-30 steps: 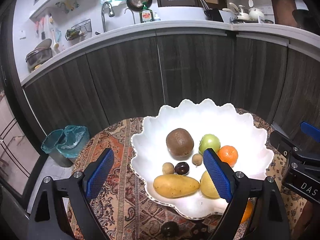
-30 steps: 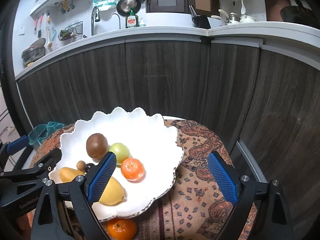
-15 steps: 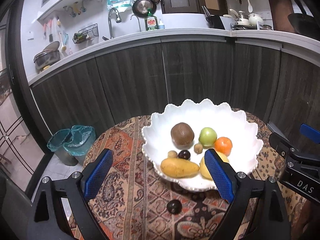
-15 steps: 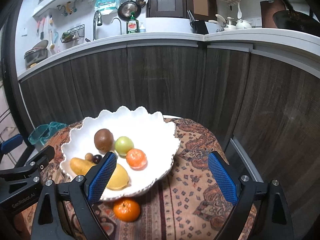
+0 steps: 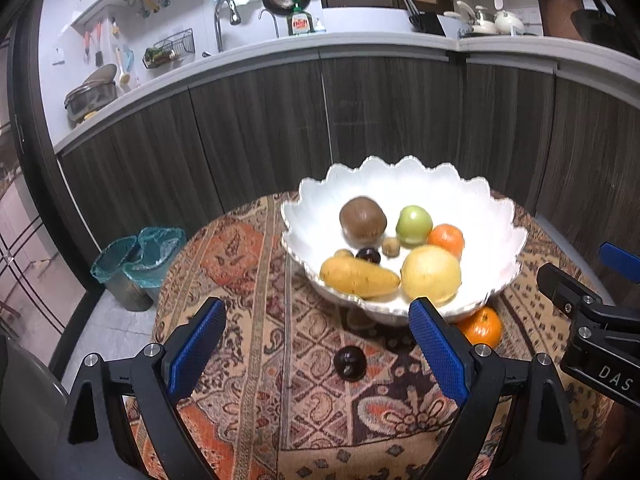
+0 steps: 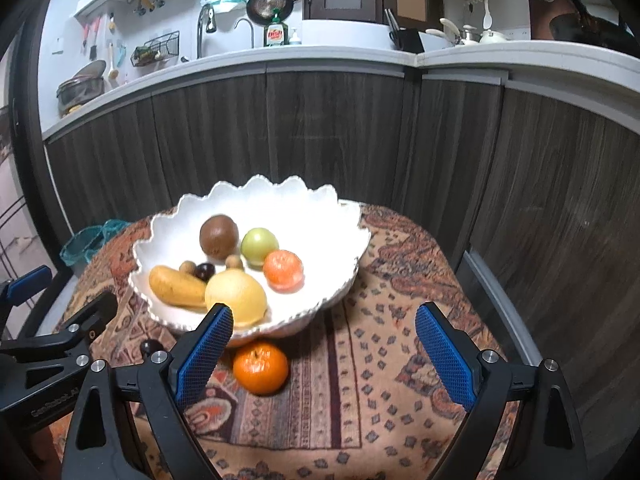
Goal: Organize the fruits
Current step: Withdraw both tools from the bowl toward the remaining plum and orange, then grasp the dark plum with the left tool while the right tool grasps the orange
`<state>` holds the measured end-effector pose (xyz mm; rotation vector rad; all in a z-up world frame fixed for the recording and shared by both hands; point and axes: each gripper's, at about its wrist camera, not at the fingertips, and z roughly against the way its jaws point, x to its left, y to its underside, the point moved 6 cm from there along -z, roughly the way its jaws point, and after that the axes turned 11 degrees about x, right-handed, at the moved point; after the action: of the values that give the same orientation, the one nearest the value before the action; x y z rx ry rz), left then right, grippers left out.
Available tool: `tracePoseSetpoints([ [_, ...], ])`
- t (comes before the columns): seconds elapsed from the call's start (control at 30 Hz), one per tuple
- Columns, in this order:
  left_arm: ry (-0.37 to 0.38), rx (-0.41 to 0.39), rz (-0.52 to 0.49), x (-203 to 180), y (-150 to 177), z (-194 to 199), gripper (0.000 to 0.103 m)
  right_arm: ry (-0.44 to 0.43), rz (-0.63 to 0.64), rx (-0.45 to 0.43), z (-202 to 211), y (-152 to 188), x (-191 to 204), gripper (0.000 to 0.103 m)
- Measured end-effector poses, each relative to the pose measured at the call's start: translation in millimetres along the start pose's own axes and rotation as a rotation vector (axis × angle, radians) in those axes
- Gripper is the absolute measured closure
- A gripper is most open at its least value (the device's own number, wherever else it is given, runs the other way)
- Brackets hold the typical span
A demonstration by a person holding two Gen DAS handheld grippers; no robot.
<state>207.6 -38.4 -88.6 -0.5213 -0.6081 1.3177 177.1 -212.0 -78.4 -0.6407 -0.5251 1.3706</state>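
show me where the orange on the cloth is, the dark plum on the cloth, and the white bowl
orange on the cloth (image 6: pixel 261 368), right wrist view, middle of its peel
dark plum on the cloth (image 5: pixel 349 363), left wrist view, its top
white bowl (image 6: pixel 320 216), right wrist view, bare inner wall

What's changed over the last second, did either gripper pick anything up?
No. Both grippers, left and right, pulled back from the bowl, open and empty. The orange and dark plum still lie on the cloth; the fruit in the bowl hasn't moved.
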Motion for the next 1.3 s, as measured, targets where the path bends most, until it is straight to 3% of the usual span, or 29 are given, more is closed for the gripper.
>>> tracePoseSetpoints([
  [0.3,0.002,0.062,-0.012,-1,19,-21,0.011,-0.009,0.02,0.061,-18,20,7,0.009],
  [0.77,0.007,0.181,-0.036,-8,33,-59,0.024,-0.053,0.054,0.168,-54,33,19,0.01],
  [1.3,0.029,0.229,-0.019,-7,35,-75,0.039,-0.1,0.101,0.226,-71,30,40,0.025],
])
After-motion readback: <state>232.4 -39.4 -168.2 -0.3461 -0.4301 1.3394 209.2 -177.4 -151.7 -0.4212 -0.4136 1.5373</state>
